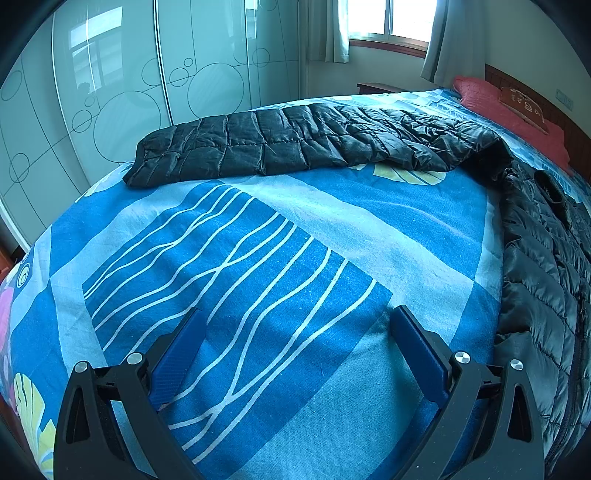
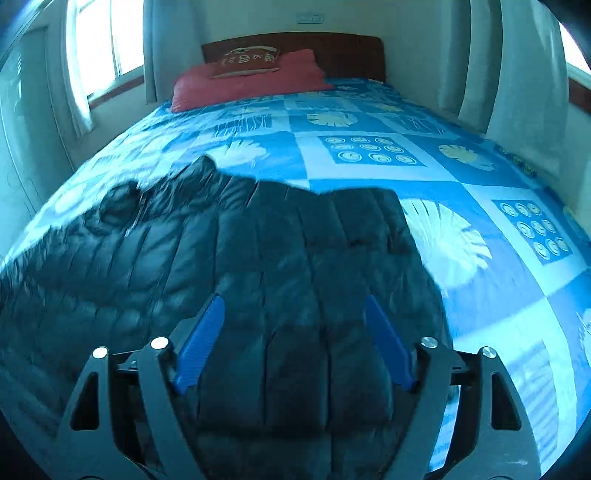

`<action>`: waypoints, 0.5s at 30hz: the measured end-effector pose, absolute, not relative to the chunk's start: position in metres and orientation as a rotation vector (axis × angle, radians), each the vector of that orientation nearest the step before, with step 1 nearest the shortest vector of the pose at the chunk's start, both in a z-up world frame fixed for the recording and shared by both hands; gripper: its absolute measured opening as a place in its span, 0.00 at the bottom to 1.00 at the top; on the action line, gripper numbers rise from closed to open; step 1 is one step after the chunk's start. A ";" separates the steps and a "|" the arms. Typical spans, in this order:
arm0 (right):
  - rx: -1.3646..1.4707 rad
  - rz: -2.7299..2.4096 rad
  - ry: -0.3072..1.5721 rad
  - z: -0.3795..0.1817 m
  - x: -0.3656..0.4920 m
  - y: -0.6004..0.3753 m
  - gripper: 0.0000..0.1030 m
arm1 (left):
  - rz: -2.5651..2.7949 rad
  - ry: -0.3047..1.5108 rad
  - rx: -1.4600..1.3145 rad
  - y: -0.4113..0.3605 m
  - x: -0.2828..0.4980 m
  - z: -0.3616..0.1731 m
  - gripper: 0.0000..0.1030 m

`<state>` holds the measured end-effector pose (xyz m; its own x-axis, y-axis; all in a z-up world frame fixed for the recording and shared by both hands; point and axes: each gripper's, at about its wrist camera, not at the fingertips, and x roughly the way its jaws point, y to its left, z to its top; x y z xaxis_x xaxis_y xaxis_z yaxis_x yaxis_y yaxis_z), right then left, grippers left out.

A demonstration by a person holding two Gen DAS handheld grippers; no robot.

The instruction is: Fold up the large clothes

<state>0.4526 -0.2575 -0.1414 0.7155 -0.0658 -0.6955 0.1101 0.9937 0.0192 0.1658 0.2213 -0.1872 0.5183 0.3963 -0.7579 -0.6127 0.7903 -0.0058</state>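
A black quilted puffer jacket [image 1: 535,266] lies spread on a bed with a blue patterned bedspread [image 1: 258,240]. Its sleeve [image 1: 288,144] stretches out flat to the left across the far part of the bed in the left wrist view. My left gripper [image 1: 295,317] is open and empty, low over bare bedspread, with the jacket body to its right. In the right wrist view the jacket [image 2: 277,251] fills the lower middle. My right gripper [image 2: 295,302] is open and empty just above the jacket's quilted body. That view is slightly blurred.
A red pillow [image 2: 251,85] with a small brown cushion [image 2: 245,61] lies at the wooden headboard [image 2: 343,48]. A glass-door wardrobe [image 1: 110,92] stands left of the bed. Curtained windows [image 1: 388,22] are on the walls. Bedspread [image 2: 480,184] extends right of the jacket.
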 end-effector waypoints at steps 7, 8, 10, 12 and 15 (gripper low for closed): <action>0.015 -0.113 0.842 -0.174 0.466 -0.245 0.86 | 0.610 0.834 -0.297 0.223 0.166 -0.187 0.96; 0.015 -0.111 0.837 -0.176 0.465 -0.245 0.87 | 0.608 0.839 -0.301 0.223 0.166 -0.187 0.96; 0.029 -0.103 0.832 -0.177 0.465 -0.248 0.88 | 0.603 0.855 -0.308 0.226 0.169 -0.186 0.96; 0.037 -0.099 0.825 -0.179 0.463 -0.248 0.88 | 0.602 0.871 -0.312 0.228 0.171 -0.185 0.96; 0.040 -0.096 0.816 -0.180 0.461 -0.248 0.88 | 0.576 0.878 -0.355 0.234 0.170 -0.182 0.96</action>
<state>0.4613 -0.2482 -0.1796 0.6811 -0.0700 -0.7288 0.1006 0.9949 -0.0016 0.1703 0.2335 -0.1815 0.5030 0.3242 -0.8012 -0.6055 0.7936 -0.0590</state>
